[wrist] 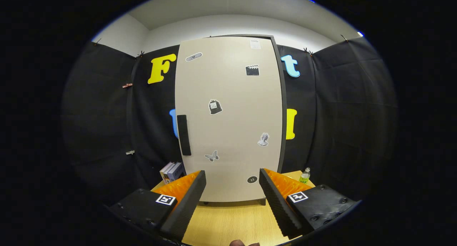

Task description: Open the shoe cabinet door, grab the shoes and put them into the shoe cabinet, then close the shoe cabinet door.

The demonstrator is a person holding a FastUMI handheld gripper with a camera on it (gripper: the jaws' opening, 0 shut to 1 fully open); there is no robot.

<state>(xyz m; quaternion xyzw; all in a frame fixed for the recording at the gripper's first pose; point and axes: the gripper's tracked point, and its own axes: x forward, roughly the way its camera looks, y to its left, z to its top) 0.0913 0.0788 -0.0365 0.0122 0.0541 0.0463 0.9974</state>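
Note:
A tall beige shoe cabinet stands upright on the wooden table, straight ahead of my fingers. Its door is closed and carries several small stickers. A dark vertical handle sits on the door's left edge, about halfway up. My gripper is open, its two fingers spread wide with nothing between them, a short way in front of the cabinet's lower part. No shoes are in sight.
A few books stand on the table left of the cabinet, behind my left finger. A small bottle stands to the cabinet's right. Black cloth walls close in behind and on both sides. Part of a hand shows at the table's near edge.

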